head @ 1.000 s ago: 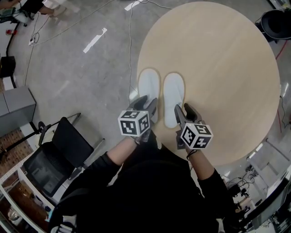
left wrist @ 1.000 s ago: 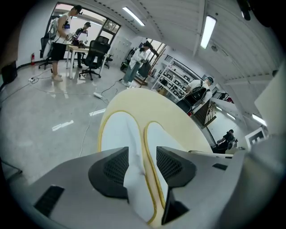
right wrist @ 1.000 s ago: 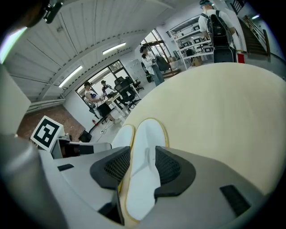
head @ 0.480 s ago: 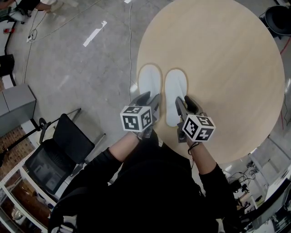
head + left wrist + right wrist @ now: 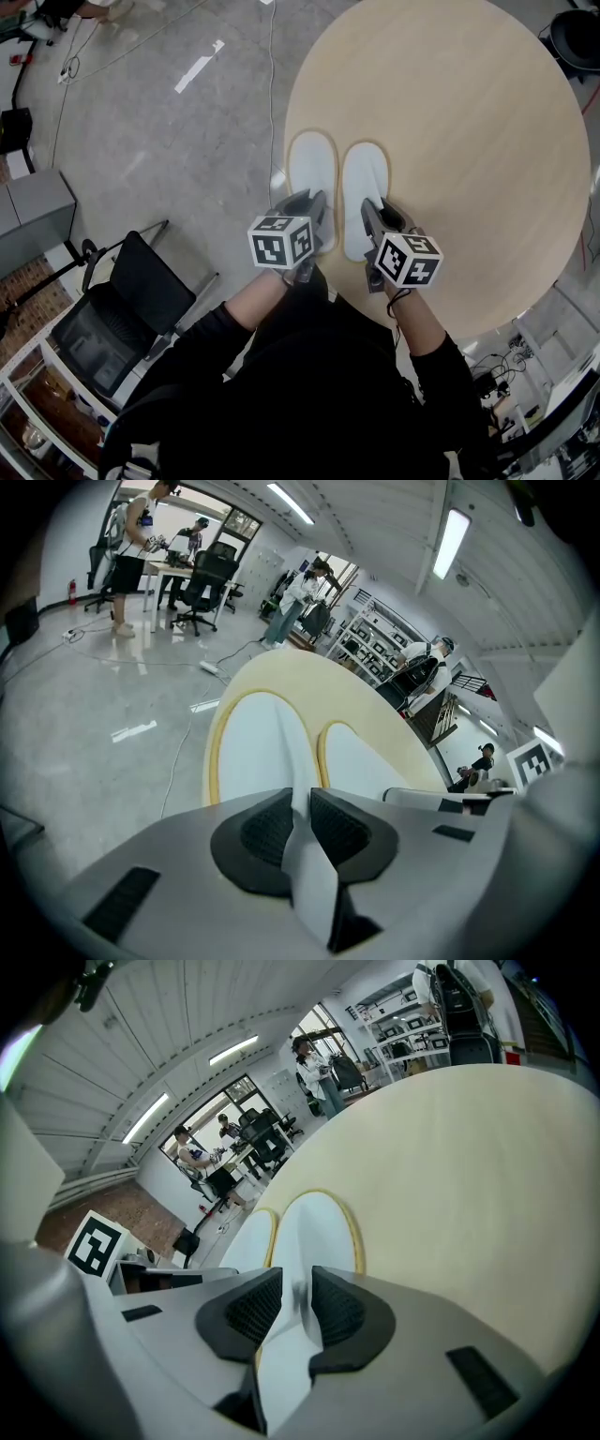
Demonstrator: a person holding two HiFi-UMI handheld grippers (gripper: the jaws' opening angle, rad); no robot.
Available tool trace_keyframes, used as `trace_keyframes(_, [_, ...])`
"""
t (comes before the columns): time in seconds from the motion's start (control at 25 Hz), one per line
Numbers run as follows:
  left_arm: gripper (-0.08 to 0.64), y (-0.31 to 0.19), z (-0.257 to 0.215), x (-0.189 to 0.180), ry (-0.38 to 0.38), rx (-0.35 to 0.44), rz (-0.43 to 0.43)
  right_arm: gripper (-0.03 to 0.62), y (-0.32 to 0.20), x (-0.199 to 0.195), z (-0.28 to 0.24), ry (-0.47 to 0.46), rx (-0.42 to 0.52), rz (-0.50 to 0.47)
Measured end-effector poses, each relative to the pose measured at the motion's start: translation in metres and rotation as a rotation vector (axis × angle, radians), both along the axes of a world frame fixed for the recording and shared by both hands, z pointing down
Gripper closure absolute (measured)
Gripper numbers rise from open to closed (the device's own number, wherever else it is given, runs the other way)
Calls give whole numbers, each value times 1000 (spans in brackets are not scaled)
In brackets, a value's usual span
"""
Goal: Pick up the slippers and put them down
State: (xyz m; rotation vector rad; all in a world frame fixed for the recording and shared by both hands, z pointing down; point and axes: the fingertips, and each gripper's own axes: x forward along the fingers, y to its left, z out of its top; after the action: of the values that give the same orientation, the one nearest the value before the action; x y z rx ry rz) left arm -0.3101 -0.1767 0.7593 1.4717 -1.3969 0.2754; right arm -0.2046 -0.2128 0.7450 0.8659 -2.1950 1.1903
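Two white slippers with yellow rims lie side by side, toes away from me, near the edge of the round wooden table. My left gripper is at the heel of the left slipper. In the left gripper view its jaws are closing and the pads pinch a fold of that slipper's white upper. My right gripper is at the heel of the right slipper. Its jaws are closing too, with that slipper's fabric standing in a small gap between the pads.
The slippers sit close to the table's left edge, with grey floor beyond it. A black chair stands at lower left. Cables run across the floor. People and desks show far off in both gripper views.
Both grippers sank slightly onto the slippers' heels and their jaws drew in around the fabric. The slippers have not moved.
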Motion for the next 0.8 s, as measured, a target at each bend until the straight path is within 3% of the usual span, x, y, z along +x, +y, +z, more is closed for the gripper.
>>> trace_keyframes(0.2, [502,0,0,1,0,0,1,548,-3,1,1,-8,-12,25])
trace_keyframes(0.8, [528,6,-24,7,-19,66,41,555,2,14,-27,-32,30,70])
